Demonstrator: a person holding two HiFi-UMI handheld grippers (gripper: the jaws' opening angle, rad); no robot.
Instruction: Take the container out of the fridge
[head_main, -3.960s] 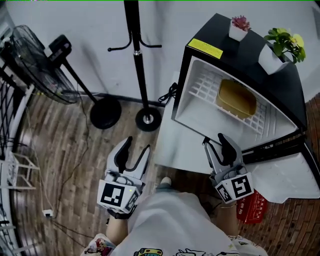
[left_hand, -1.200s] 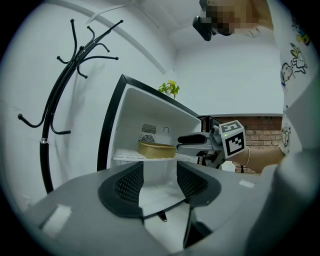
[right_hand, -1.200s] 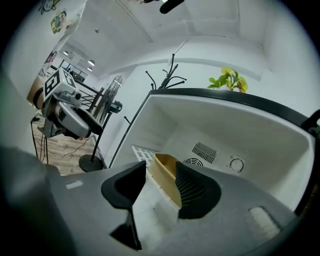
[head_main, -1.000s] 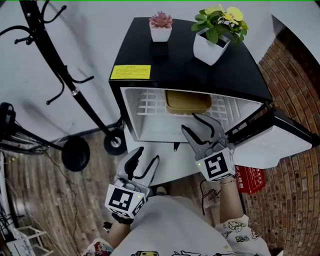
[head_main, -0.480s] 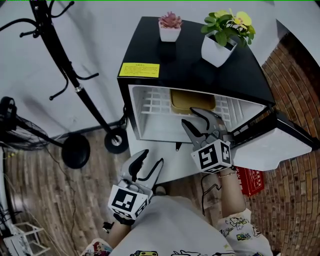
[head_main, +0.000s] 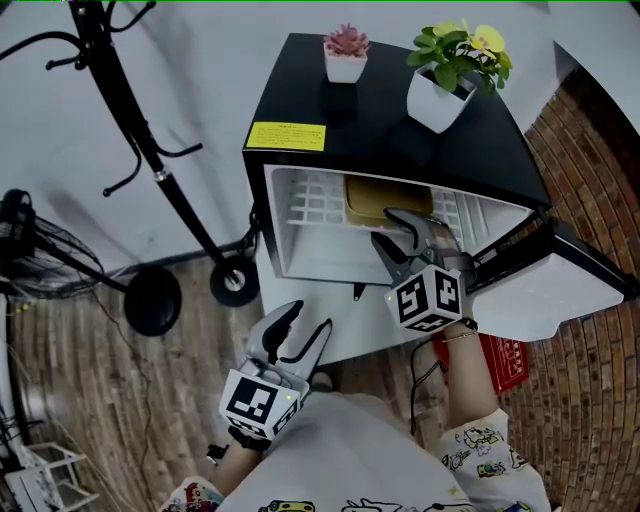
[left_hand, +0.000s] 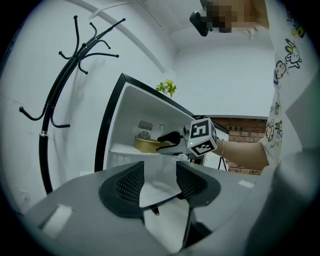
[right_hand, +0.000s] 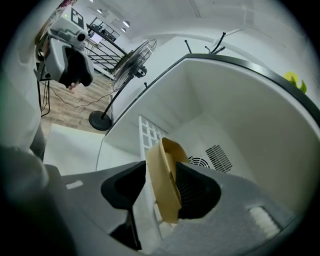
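The white wire shelf (head_main: 305, 208) inside the fridge (head_main: 283, 235) has just one thing sitting on it: a tan container (head_main: 372, 198), toward the back. The fridge's black top (head_main: 370, 118) carries two white pots, a small pink plant (head_main: 346, 55) and a bigger green plant (head_main: 447, 72) with yellow flowers. Down on the wooden floor (head_main: 80, 400) there's the coat stand base (head_main: 232, 283), a round fan base (head_main: 152, 300) just beside it, and a red item (head_main: 507, 360) under the open door.

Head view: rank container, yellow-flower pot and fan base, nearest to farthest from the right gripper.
1. Container, in the fridge, between the jaws of the right gripper.
2. Yellow-flower pot, on the fridge top.
3. Fan base, on the floor, far left.
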